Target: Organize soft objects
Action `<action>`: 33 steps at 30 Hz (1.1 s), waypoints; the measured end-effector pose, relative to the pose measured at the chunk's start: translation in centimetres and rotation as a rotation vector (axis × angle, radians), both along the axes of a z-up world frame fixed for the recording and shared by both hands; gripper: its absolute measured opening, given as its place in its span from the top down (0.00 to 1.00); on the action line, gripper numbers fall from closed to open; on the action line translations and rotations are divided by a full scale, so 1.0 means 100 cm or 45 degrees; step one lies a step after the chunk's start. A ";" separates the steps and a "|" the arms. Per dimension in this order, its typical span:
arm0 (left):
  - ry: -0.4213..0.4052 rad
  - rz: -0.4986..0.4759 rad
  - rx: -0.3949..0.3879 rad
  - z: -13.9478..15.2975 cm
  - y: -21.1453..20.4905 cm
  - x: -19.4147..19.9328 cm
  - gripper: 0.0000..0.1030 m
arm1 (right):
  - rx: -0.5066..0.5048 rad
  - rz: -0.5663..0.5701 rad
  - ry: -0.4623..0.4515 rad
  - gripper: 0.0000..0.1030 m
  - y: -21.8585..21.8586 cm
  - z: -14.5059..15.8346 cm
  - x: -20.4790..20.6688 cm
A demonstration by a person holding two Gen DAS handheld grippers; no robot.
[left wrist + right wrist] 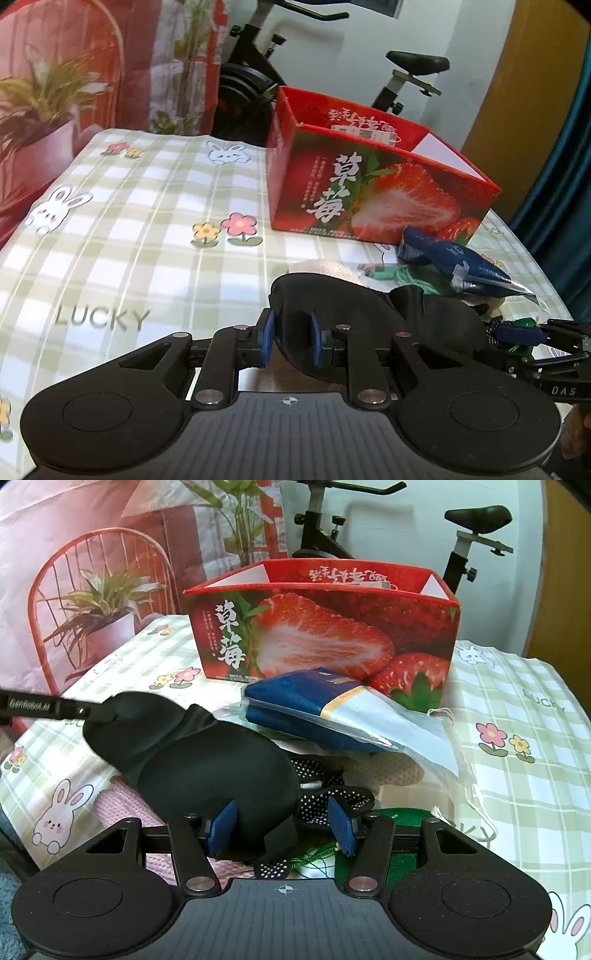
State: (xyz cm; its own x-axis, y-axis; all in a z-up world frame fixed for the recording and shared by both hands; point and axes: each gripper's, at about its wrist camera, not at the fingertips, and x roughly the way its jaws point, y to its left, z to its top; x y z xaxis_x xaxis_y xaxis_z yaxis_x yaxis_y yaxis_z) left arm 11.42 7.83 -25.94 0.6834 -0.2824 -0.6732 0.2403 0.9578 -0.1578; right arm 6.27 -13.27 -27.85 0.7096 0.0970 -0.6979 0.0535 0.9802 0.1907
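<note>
Eye mask (pixel 207 760) on checked tablecloth (pixel 129 236)

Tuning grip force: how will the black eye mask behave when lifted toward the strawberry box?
The black eye mask looks like padded foam: probably light and squashy. The left gripper pinches one end, so the free cup likely droops. Its strap may snag the dotted glove beneath.

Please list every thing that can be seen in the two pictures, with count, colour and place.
eye mask: one, black, on the pile, gripped at its left end
strawberry box: one, red, open, behind the pile
packaged cloth: one, blue, in clear wrap, before the box
knit items: pink and beige, under the pile
dotted item: black with white dots, in the pile
tablecloth: one, green check
exercise bike: one, black, behind
left tool: shut on the mask
right tool: open
</note>
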 end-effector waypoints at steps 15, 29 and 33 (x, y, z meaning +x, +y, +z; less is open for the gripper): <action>0.011 0.060 -0.087 -0.015 0.005 -0.028 0.79 | 0.067 0.002 -0.064 0.49 0.002 0.008 -0.025; 0.059 0.084 -0.119 -0.032 0.009 -0.031 0.78 | 0.214 -0.029 -0.042 0.44 -0.005 -0.003 -0.022; 0.065 0.081 -0.112 -0.033 0.007 -0.031 0.78 | 0.299 -0.034 -0.048 0.44 -0.010 -0.009 -0.017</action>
State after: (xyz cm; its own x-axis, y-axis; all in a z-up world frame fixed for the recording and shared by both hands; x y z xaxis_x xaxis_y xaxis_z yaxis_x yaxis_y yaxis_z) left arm 8.37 8.53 -29.25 0.6674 -0.2991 -0.6820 0.1690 0.9527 -0.2524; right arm 4.60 -14.31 -28.71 0.7391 0.2342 -0.6316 0.0677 0.9070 0.4156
